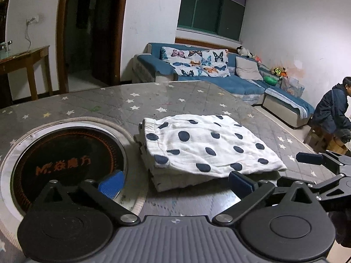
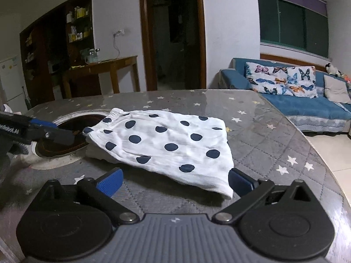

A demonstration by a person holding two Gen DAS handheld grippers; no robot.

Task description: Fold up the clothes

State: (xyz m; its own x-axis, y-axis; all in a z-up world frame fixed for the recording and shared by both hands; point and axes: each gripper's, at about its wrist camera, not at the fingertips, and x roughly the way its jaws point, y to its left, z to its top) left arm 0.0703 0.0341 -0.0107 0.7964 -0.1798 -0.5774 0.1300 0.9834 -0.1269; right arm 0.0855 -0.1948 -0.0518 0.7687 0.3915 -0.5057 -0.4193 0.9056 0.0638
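- Garment (image 1: pixel 206 146): white cloth with dark polka dots, folded into a flat packet of several layers, lying on the grey star-print table (image 1: pixel 153 100) just right of the round inset cooktop (image 1: pixel 65 151), its left edge at the cooktop's rim.
- Left gripper (image 1: pixel 175 183): jaws wide apart, nothing between the pads; its right pad sits just beside the packet's near edge, apparently clear of it, and its left pad hangs over the cooktop rim.
- Right gripper (image 2: pixel 175 180): jaws likewise spread and empty; the packet's near right corner lies between the pads, close to the right one, no pad pressing on it.
- Governing relation: the packet lies ahead of both sets of jaws, its long axis running left to right across them. Neither hand is clearly nearer; each fronts its own end of the near edge.
- Judgement: fold looks complete or close to it; any further fold would start from the near edge.
- Clearance: open table far and right of the packet; the cooktop recess crowds the left side.
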